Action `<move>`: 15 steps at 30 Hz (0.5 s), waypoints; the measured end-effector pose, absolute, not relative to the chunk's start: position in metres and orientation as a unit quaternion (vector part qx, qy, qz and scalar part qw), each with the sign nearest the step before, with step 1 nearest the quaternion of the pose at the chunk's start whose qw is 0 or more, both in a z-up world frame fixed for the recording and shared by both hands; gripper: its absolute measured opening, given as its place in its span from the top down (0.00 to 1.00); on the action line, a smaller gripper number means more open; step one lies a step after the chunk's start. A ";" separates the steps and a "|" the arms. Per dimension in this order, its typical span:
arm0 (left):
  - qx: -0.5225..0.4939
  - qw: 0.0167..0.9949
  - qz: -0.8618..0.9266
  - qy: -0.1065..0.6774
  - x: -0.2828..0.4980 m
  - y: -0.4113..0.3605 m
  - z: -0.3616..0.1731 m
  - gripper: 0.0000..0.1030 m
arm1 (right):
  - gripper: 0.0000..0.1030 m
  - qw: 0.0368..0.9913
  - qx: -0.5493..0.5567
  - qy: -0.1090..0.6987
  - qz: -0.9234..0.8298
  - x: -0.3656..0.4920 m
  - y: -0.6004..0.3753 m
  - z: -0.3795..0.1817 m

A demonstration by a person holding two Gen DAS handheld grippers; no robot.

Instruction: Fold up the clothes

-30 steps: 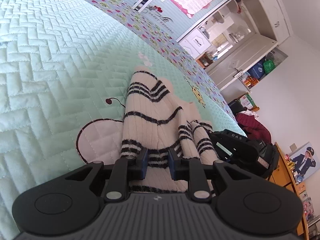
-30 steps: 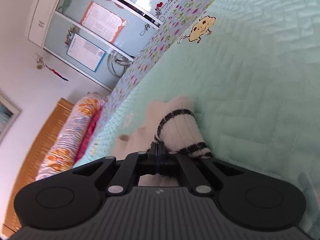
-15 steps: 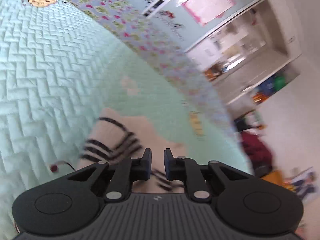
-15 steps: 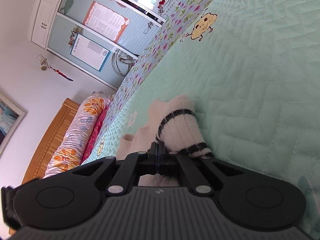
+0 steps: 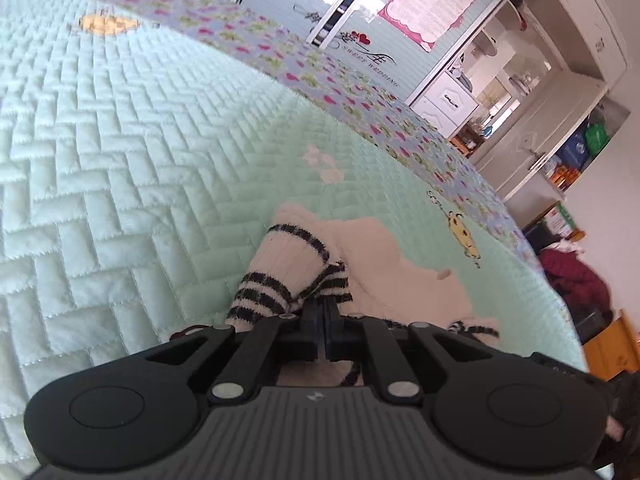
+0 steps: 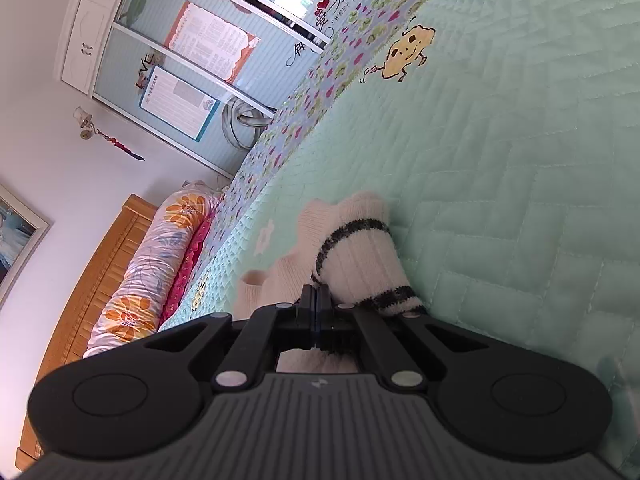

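On the green quilt (image 5: 152,152) the striped sweater (image 5: 384,264) runs away from both grippers. Left gripper (image 5: 325,312) is closing on its near hem; right gripper (image 6: 316,300) is clenched on the hem beside a cuff.

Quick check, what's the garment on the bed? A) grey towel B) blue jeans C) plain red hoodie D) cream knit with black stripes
D: the cream knit garment with black stripes lies bunched on the mint quilted bedspread, ahead of both grippers.
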State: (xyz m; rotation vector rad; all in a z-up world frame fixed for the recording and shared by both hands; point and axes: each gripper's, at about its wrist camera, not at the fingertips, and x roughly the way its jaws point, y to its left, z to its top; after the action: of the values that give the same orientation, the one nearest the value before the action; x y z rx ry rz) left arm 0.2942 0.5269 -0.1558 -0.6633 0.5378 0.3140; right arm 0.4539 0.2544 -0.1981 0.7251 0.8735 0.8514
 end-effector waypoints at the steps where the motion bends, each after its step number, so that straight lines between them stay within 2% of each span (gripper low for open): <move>1: -0.314 0.900 0.154 0.262 0.294 0.525 -0.153 0.93 | 1.00 0.757 0.335 0.402 0.392 0.455 0.254 -0.199; 8: -0.256 0.908 0.171 0.283 0.312 0.523 -0.147 0.94 | 1.00 0.756 0.326 0.404 0.398 0.454 0.254 -0.197; 13: -0.126 0.916 0.231 0.304 0.314 0.503 -0.146 0.94 | 1.00 0.759 0.315 0.404 0.402 0.453 0.256 -0.195; 15: -0.152 0.915 0.229 0.296 0.306 0.512 -0.145 0.94 | 1.00 0.759 0.314 0.404 0.403 0.453 0.255 -0.195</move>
State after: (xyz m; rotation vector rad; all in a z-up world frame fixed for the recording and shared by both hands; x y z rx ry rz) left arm 0.3063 0.5118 -0.1454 -0.3138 0.6092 0.4714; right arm 0.4528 0.2546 -0.1955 0.6842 0.8802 0.8767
